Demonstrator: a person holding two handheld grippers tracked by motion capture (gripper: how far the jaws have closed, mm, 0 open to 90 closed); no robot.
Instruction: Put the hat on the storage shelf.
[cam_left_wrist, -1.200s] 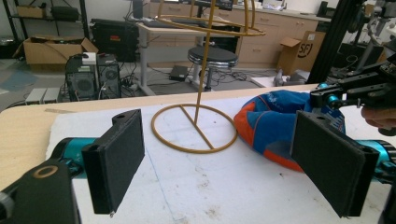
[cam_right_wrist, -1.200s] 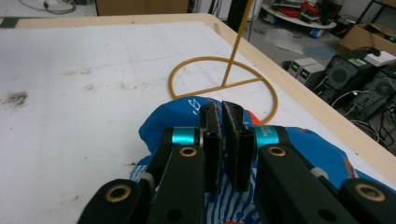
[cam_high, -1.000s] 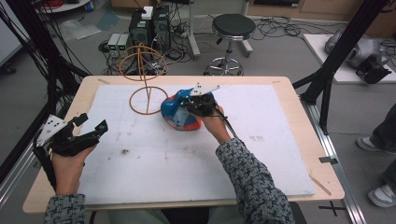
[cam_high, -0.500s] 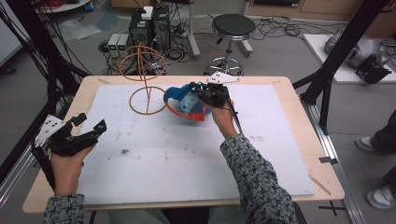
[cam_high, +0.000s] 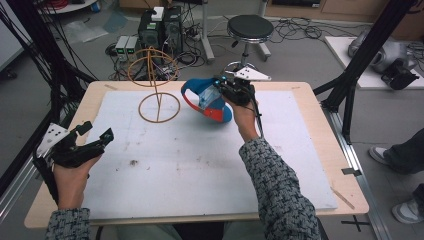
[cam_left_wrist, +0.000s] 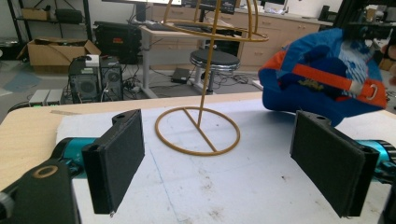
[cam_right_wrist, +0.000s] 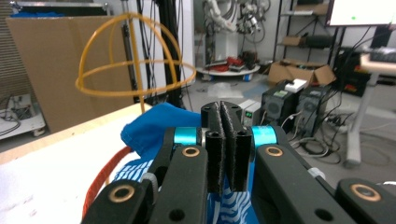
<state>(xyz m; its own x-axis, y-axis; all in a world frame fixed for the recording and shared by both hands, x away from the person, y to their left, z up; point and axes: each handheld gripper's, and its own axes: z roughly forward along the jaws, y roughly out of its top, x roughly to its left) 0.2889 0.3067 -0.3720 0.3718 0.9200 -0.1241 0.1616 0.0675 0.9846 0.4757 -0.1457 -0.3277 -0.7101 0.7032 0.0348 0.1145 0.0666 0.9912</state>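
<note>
My right gripper (cam_high: 223, 91) pinches a blue fabric cap with orange strap (cam_high: 206, 100), held off the white table mat (cam_high: 200, 165) just beside a yellow wire dome stand (cam_high: 156, 85). My left gripper (cam_high: 95, 134), jaws spread, hovers empty near the wooden table's (cam_high: 320, 130) left edge.

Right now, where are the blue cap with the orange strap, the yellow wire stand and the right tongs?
Blue cap with orange strap (cam_high: 202, 97), high view, blue crown.
Yellow wire stand (cam_high: 159, 107), high view, base ring.
Right tongs (cam_right_wrist: 227, 140), right gripper view, between pads.
</note>
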